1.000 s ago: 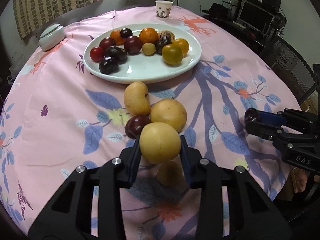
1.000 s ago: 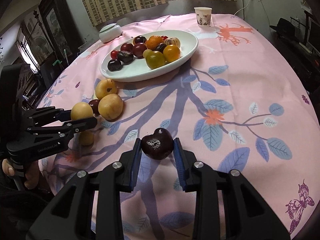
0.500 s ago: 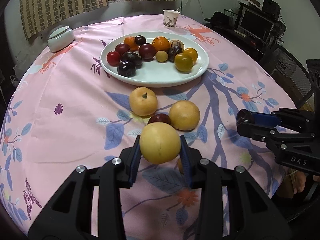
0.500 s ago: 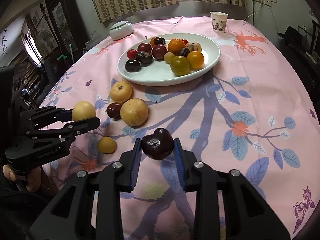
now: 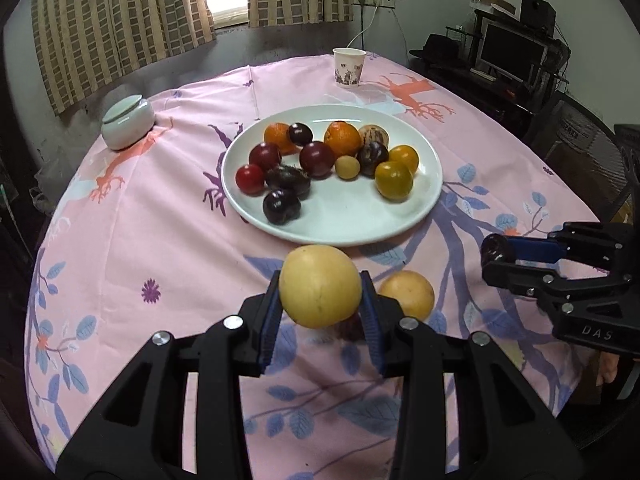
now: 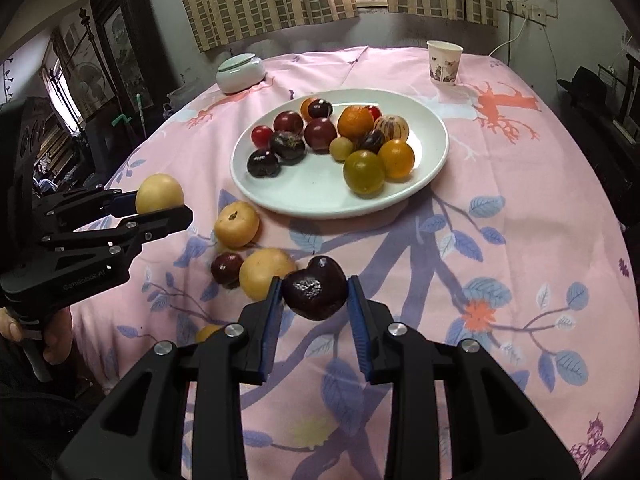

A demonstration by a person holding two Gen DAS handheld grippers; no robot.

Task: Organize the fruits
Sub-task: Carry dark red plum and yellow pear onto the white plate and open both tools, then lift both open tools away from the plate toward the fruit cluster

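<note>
From the left wrist, a pink flowered cloth is covering the tabletop (image 5: 160,240), with striped curtains (image 5: 120,20) hanging behind and a monitor (image 5: 508,52) sitting beyond the white plate (image 5: 340,228). The left gripper (image 5: 320,300) is grasping a yellow fruit (image 5: 320,286) just short of the plate, hiding most of the loose fruit behind it. A paper cup (image 5: 349,66) is standing beyond the plate.

From the right wrist, the right gripper (image 6: 314,300) is clenching a dark plum (image 6: 314,293) before the plate (image 6: 320,200). This view is showing two yellow fruits and a small dark one lying uncovered between gripper and plate, plus a hand (image 6: 56,336) gripping the other handle
</note>
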